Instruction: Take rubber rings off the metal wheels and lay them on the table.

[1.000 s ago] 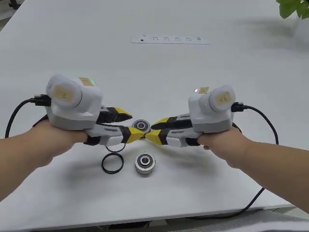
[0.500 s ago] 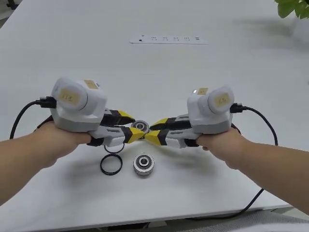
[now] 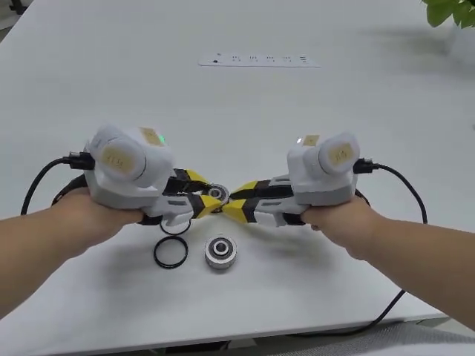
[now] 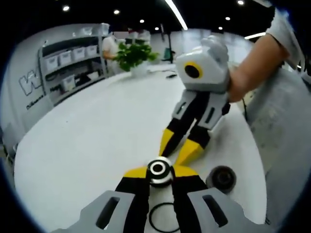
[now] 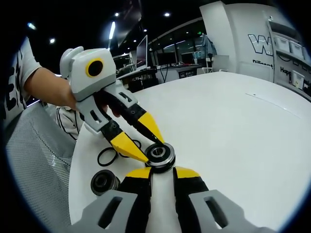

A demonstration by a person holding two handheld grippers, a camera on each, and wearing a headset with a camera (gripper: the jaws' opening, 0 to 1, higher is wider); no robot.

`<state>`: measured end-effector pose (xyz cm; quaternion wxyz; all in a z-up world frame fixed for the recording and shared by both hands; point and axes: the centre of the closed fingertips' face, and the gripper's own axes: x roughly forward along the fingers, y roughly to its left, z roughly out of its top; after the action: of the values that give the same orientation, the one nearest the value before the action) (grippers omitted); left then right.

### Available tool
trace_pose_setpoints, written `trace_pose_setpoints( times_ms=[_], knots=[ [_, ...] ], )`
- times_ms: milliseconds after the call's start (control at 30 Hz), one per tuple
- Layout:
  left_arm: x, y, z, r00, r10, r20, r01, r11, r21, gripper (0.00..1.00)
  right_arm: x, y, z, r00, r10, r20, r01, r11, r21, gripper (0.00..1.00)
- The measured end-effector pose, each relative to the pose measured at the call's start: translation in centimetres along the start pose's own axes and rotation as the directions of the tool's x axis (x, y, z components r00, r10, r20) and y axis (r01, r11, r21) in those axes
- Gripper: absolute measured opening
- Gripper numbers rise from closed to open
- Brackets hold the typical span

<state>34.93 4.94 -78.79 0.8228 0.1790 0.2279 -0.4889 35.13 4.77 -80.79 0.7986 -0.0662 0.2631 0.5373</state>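
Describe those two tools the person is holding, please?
The left gripper and right gripper match: rounded white-and-grey bodies, black jaws with yellow tips, pale yellow numbered stickers, trailing black cables. The person wears a white short sleeve.

place: lab/office | shelving with bins (image 4: 68,65) | potted plant (image 4: 133,54) | white table (image 3: 111,74)

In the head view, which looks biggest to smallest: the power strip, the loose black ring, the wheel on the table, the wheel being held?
1. power strip, though farthest away.
2. ring and table wheel: about alike.
3. held wheel, partly hidden by jaws, so unsure.
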Motion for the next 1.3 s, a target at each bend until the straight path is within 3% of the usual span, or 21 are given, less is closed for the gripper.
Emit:
trace_pose_setpoints(
  times_ms=[100, 200, 333, 633, 900, 1067, 1167, 1200, 1300],
  knots=[
    [0.1, 0.2, -0.1, 1.0, -0.004, 0.0, 0.004, 0.997, -0.079, 0.18, 0.0, 0.0, 0.0, 1.0, 0.0, 0.0, 0.0, 1.0, -0.001, 0.13],
    [0.1, 0.4, -0.1, 1.0, -0.001, 0.005, 0.002, 0.997, -0.075, 0.17, 0.0, 0.0, 0.0, 1.0, 0.0, -0.001, 0.0, 1.0, -0.002, 0.13],
    [0.2, 0.6, -0.1, 0.9999, 0.005, 0.011, -0.004, 0.993, -0.118, 0.15, 0.2, 0.0, 0.0, 1.0, 0.004, -0.001, -0.004, 1.0, -0.004, 0.13],
    [0.2, 0.8, -0.1, 0.9998, 0.013, 0.015, -0.012, 0.992, -0.123, 0.14, 0.2, 0.0, 0.0, 1.0, 0.005, 0.003, -0.005, 1.0, 0.017, 0.11],
    [0.2, 0.8, -0.1, 0.9996, 0.024, 0.017, -0.022, 0.993, -0.119, 0.14, -0.2, -0.1, -0.3, 1.0, -0.004, -0.003, 0.004, 0.999, 0.043, 0.0],
    [0.2, 0.8, -0.1, 0.9994, 0.031, 0.014, -0.029, 0.994, -0.107, 0.14, -0.1, -0.3, -0.2, 0.9997, -0.011, 0.022, 0.008, 0.989, 0.149, 0.0],
    [0.2, 0.9, -0.2, 0.9994, 0.033, 0.01, -0.032, 0.994, -0.1, 0.14, -0.2, -0.7, -0.2, 0.9988, -0.021, 0.044, 0.011, 0.976, 0.219, 0.0],
    [0.2, 0.8, -0.2, 0.9994, 0.032, 0.009, -0.031, 0.994, -0.1, 0.13, -0.4, -1.1, -0.1, 0.9975, -0.035, 0.061, 0.018, 0.963, 0.269, 0.0],
    [0.2, 0.8, -0.2, 0.9995, 0.031, 0.008, -0.031, 0.995, -0.098, 0.13, -0.8, -1.5, 0.4, 0.9951, -0.041, 0.09, 0.013, 0.955, 0.295, 0.0]
  ],
)
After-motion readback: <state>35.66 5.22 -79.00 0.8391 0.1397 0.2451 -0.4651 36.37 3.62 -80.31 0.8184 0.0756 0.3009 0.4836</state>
